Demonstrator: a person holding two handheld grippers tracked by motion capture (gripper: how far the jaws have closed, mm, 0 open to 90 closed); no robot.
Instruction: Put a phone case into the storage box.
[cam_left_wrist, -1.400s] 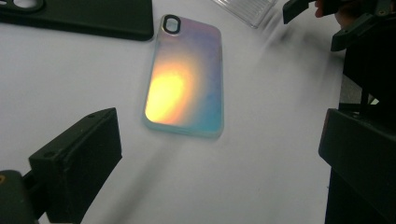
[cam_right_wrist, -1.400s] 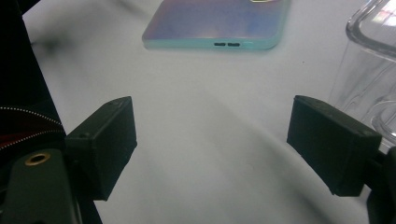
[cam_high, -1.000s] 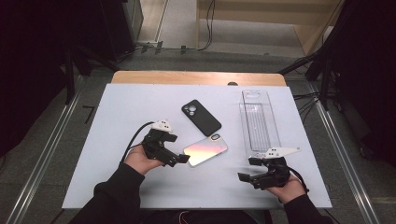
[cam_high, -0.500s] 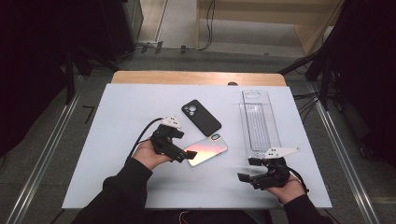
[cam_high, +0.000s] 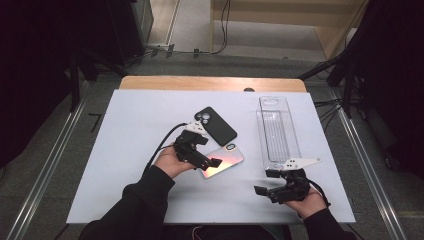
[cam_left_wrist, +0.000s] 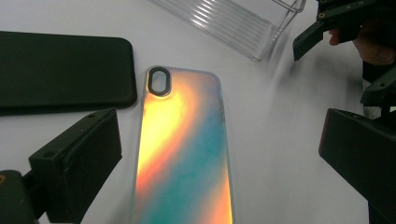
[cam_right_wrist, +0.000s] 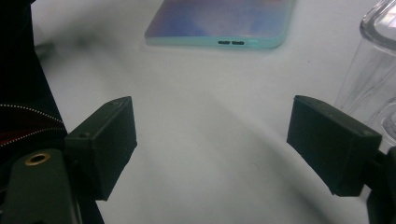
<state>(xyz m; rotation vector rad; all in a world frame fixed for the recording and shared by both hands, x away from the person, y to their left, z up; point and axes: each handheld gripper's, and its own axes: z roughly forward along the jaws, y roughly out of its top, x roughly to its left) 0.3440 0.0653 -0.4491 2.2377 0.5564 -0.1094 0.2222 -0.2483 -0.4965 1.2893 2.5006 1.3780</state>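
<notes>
An iridescent phone case (cam_high: 223, 161), shimmering orange and teal, is lying flat on the white table (cam_high: 125, 150), back up, its camera cutout toward the far side. A black phone case (cam_high: 215, 125) is lying flat just beyond it, apparently not touching. A clear ribbed plastic tray (cam_high: 278, 131) is lying lengthwise to the right.
</notes>
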